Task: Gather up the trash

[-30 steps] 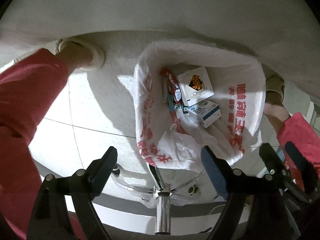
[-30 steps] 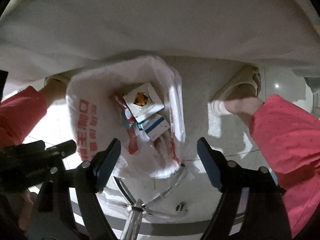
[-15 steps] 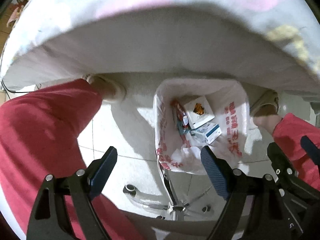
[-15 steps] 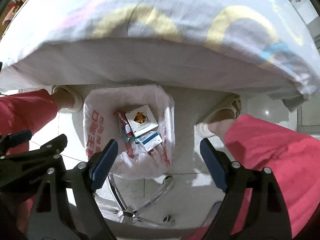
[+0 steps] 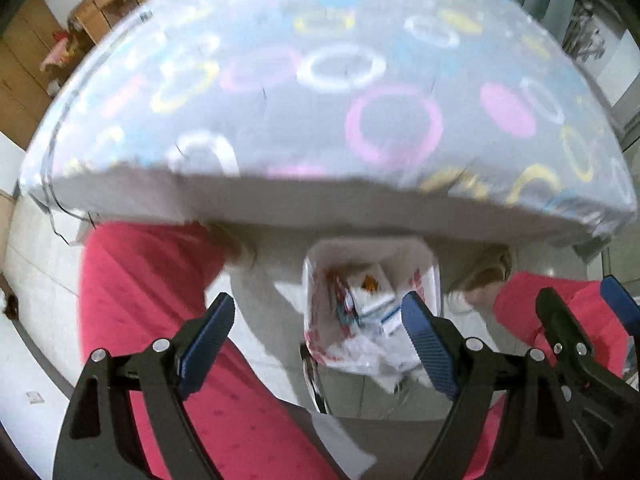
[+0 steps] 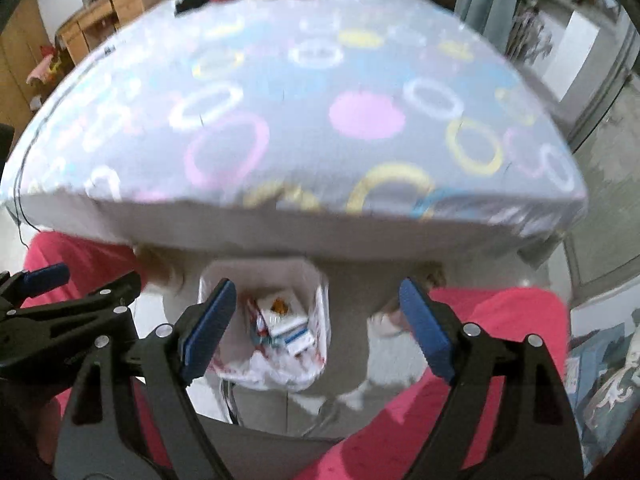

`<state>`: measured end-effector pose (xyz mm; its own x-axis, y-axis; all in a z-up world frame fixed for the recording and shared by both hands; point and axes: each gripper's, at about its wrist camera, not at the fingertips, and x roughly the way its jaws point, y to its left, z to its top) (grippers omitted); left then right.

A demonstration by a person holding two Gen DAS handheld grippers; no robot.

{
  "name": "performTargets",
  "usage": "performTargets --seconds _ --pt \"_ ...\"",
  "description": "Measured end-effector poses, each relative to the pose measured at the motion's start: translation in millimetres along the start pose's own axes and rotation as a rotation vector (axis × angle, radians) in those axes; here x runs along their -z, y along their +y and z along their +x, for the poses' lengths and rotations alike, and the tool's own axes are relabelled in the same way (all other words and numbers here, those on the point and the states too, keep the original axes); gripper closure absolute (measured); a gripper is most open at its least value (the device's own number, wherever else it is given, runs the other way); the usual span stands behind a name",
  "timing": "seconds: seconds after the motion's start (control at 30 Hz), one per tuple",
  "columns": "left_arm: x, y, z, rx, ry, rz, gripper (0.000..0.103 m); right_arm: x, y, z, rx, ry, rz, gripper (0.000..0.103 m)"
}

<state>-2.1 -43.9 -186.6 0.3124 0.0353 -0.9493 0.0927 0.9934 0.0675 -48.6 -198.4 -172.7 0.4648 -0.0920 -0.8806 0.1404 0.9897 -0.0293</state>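
Both grippers have pulled way up and back compared to a second ago, so the trash bag looks a lot smaller now and the whole table top has come into view. The left gripper (image 5: 316, 334) has its blue-padded fingers spread wide with nothing between them, and the right gripper (image 6: 318, 322) is the same, wide apart and empty. The white trash bag (image 5: 426, 276) with red print sits on the floor under the near edge of the table, mouth open, between the person's feet. Inside it there's a white box with an orange mark (image 6: 280, 308), a white box with blue stripes (image 6: 298, 340) just beside it, and some red wrapper stuff on the left side. The tablecloth (image 5: 320, 120) is grey with pink, yellow, white and blue rings, pretty blurry. Red trouser legs (image 5: 152, 300) fill the lower corners.
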Motion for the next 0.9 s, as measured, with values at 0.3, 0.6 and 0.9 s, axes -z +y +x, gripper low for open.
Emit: performTargets --seconds 0.3,0.6,0.9 --pt "-6 1 -110 0.017 -0.302 -0.016 0.02 -16 -15 -111 -0.004 -0.29 0.034 0.021" --pt "5 9 -220 0.061 -0.599 -0.017 0.02 -16 -23 -217 0.019 -0.577 0.05 0.016" --pt "32 9 -285 -0.028 -0.798 -0.066 0.019 -3 -24 -279 0.074 -0.742 0.046 0.015"
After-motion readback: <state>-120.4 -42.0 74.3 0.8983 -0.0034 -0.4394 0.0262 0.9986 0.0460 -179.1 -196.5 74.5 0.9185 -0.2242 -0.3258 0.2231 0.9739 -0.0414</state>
